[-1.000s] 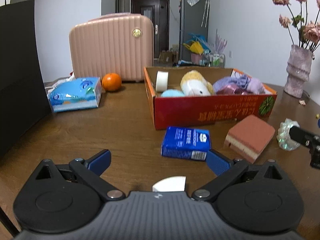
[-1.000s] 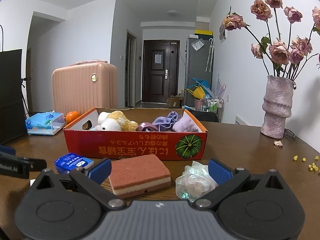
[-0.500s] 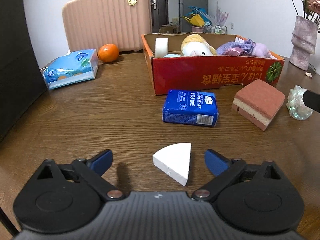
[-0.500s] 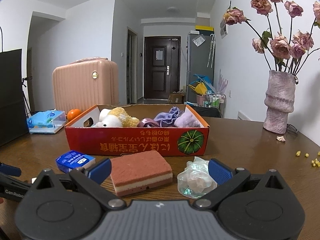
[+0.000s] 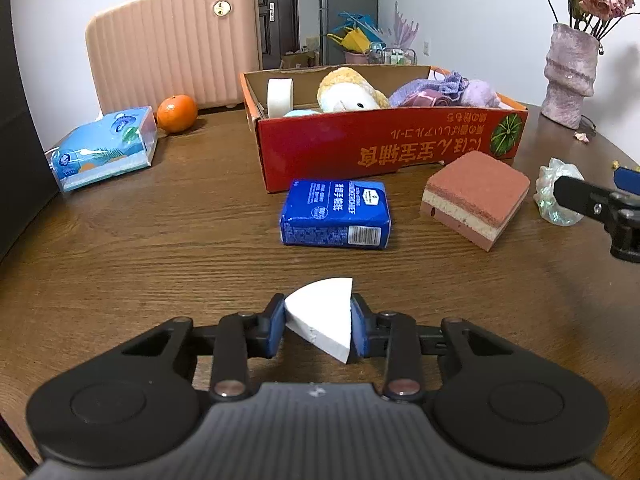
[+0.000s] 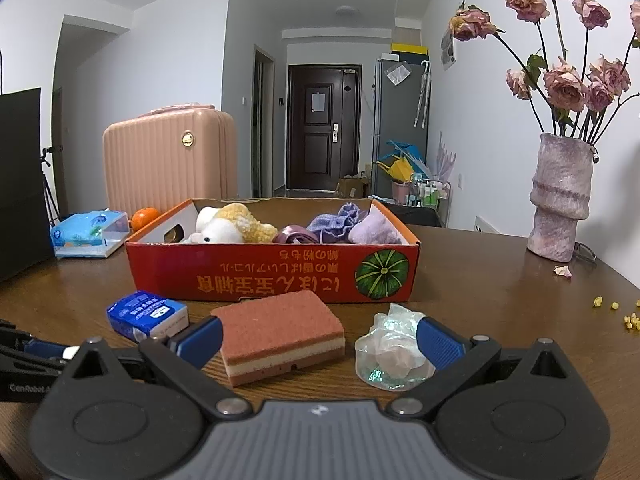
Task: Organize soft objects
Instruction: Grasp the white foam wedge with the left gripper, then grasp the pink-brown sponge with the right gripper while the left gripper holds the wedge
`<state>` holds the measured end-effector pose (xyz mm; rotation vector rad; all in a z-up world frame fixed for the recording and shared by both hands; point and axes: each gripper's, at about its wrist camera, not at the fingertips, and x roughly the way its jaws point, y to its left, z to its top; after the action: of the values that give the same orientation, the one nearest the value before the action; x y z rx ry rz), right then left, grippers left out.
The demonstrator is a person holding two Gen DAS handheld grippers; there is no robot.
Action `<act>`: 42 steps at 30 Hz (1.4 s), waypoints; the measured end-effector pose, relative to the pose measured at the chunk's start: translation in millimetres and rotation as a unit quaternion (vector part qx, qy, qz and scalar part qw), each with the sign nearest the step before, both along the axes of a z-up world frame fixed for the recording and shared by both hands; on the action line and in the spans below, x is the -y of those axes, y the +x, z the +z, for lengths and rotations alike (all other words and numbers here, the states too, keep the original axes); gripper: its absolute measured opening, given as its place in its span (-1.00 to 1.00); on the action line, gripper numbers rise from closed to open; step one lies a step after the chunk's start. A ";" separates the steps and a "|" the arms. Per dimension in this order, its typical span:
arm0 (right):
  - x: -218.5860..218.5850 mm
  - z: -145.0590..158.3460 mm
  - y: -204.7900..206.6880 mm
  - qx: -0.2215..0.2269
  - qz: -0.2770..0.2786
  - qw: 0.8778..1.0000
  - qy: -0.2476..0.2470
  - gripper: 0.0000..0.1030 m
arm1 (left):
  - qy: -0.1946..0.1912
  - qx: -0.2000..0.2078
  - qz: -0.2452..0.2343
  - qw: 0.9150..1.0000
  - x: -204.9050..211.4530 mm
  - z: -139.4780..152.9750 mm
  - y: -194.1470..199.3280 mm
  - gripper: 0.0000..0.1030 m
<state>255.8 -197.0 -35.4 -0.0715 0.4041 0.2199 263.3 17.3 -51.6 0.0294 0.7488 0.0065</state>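
Having just closed on the white wedge-shaped foam piece (image 5: 320,316) short of the red cardboard box (image 5: 384,148), the left gripper (image 5: 318,330) pinches only its tapering sides, so it could squirt free on lifting, while the right gripper (image 6: 318,338) gapes wide, empty.

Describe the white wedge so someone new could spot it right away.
Start at the red box on the table; nearer the camera lies a blue pack. Nearer still, the left gripper pinches the white wedge, the only plain white, quarter-round piece outside the box.
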 end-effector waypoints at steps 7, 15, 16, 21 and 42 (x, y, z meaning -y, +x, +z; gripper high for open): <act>-2.1 -1.7 0.7 0.001 0.002 1.000 -0.002 1.00 | -0.007 0.019 0.013 1.000 -6.2 6.4 -2.4 -0.34; -16.1 -5.5 0.9 0.000 0.024 1.000 -0.017 1.00 | -0.022 0.043 0.038 0.998 -23.2 16.2 -2.6 -0.34; -18.3 -6.4 2.5 -0.002 0.026 0.999 -0.019 1.00 | -0.022 0.046 0.039 0.998 -24.1 17.3 -2.9 -0.34; -27.2 -9.1 10.7 -0.012 0.038 0.999 -0.026 1.00 | -0.021 0.061 0.047 0.997 -28.9 21.4 -5.5 -0.34; -47.0 -19.8 71.5 -0.079 0.033 0.996 -0.023 1.00 | -0.034 0.069 0.076 0.994 -46.4 23.8 -5.2 -0.34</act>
<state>327.3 -149.9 -55.3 -0.1137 0.5654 0.2816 258.1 63.6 -27.8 -0.0915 0.6115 0.1265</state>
